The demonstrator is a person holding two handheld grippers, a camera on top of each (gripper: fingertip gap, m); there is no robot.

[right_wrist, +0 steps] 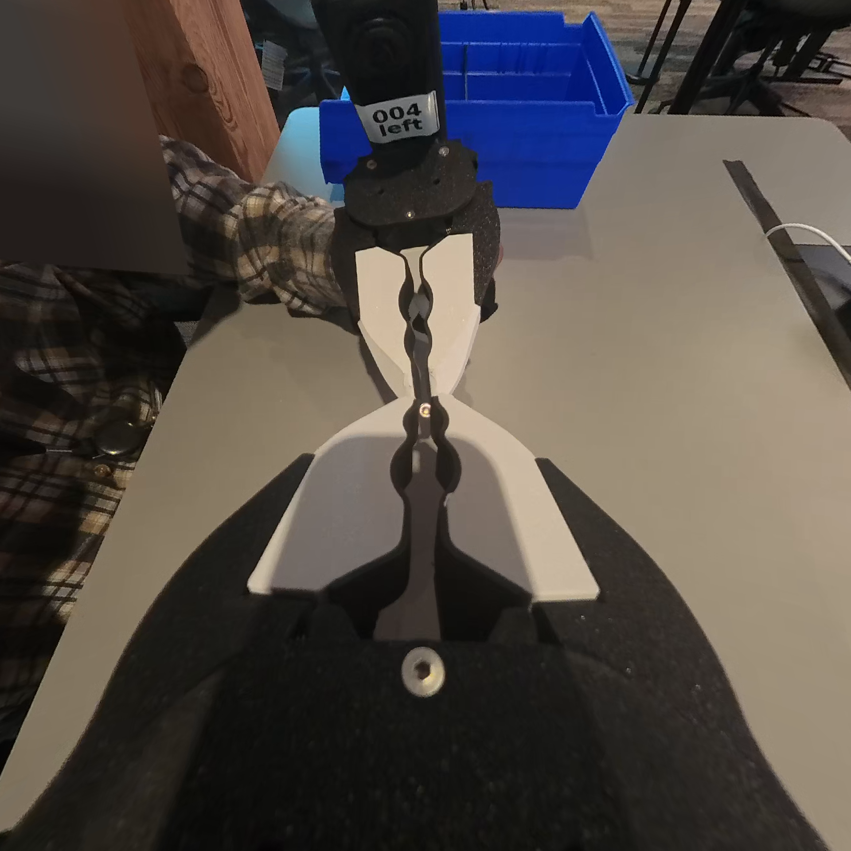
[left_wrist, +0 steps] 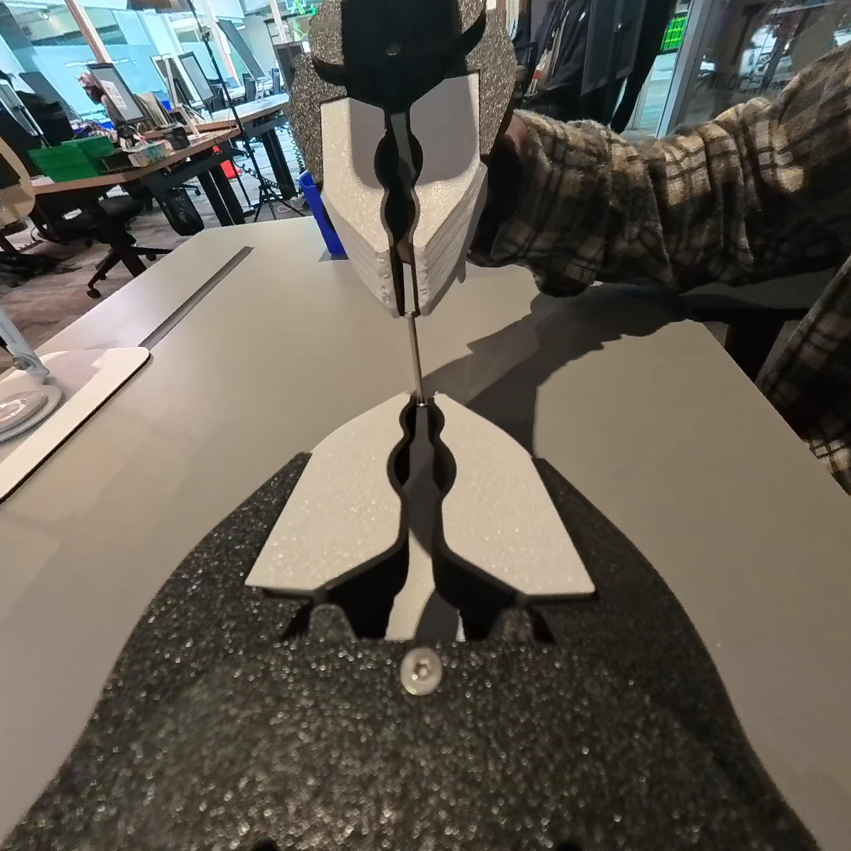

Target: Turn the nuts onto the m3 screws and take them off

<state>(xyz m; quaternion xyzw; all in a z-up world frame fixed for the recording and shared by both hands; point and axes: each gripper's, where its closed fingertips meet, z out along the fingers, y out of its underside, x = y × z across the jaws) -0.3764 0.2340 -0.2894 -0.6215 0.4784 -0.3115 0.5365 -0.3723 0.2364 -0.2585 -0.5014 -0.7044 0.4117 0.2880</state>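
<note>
Both jaws are clamped tight: left gripper [left_wrist: 421, 399] and right gripper [left_wrist: 410, 309] pinch opposite ends of one thin m3 screw [left_wrist: 415, 357], held above a plain grey table [left_wrist: 230, 437]. Can't make out a nut. Blue bin [right_wrist: 529, 152] sits at 12 o'clock in the right wrist view; office desks [left_wrist: 152, 152] at 10 in the left one.

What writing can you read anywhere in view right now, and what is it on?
White sticker on the black handle of the left tongs: two short printed lines, legible, but I do not repeat writing.
Green screen far behind: too blurred to read.
No writing seen on the screw, the table or the blue bin.
</note>
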